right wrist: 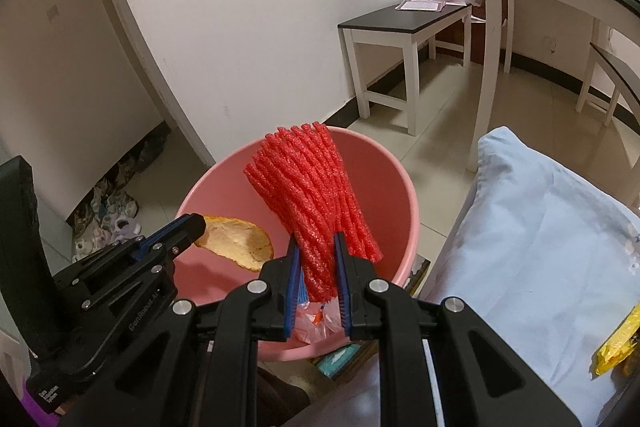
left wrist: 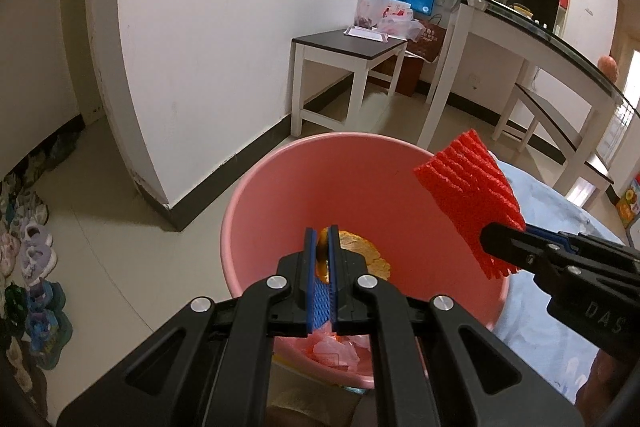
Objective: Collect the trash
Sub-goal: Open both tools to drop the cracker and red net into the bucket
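"das" shows on the right gripper (left wrist: pixel 502 247) – clamped on a red foam net (right wrist: pixel 316 203) over the pink bucket (right wrist: pixel 404 187). left gripper (right wrist: pixel 198 227), at nine o'clock, pinches an orange peel (right wrist: pixel 236 239) – crumpled plastic (right wrist: pixel 316 323) lies below.

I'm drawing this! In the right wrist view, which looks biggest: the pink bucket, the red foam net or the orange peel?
1. Pink bucket
2. Red foam net, though it is nearer the camera, clamped in the right hand-held gripper
3. Orange peel, pinched by the left hand-held gripper
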`<state>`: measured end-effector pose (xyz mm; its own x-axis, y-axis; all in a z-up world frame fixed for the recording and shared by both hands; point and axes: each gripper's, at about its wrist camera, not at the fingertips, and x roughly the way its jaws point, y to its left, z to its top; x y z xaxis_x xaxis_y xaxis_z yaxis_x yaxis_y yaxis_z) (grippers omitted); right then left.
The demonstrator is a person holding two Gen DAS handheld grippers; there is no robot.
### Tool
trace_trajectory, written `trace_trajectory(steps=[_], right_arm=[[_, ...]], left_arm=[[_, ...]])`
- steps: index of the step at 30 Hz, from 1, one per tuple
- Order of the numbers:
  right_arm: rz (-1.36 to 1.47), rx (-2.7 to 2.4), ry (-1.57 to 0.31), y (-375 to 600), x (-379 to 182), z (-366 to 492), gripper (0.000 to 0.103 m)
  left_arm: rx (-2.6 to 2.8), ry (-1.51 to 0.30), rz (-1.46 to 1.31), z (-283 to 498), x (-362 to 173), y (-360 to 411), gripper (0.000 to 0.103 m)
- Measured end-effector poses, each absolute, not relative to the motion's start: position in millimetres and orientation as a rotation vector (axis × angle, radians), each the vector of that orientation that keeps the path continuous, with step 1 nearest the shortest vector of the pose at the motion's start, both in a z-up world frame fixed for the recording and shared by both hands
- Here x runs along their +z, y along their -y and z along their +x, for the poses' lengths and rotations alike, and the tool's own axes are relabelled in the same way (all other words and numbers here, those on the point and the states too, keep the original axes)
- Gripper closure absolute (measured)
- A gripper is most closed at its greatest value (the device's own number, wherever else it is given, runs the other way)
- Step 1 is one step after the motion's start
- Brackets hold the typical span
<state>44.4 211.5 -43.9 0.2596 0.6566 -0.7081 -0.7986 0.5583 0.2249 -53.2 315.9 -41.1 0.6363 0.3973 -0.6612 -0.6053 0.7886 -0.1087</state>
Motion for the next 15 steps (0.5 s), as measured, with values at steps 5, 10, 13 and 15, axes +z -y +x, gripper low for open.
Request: trace_trajectory(steps=[5, 10, 13, 15], right_arm=[[-0.192, 0.993, -0.86, -212.3, -45.3, 43.2, 0.087], [-0.192, 0.993, -0.862, -213.0, -46.0, 44.0, 0.087], [-0.187, 0.991, -0.867, -212.7, -47.7, 45.5, 0.087], [-0.181, 0.992, -0.868, -212.1, -48.6, 47.1, 0.084]], left_arm=[[0.582, -0.675, -0.337, -52.6, -43.6, -316.8, 0.094], [0.548, -0.662, -0.363, -53.6, -43.9, -316.0, 0.07], [0.535, -0.659, -0.366, -52.7, -42.6, -314.3, 0.07], [0.535, -0.659, -0.362, -51.8, -41.7, -312.9, 0.069]])
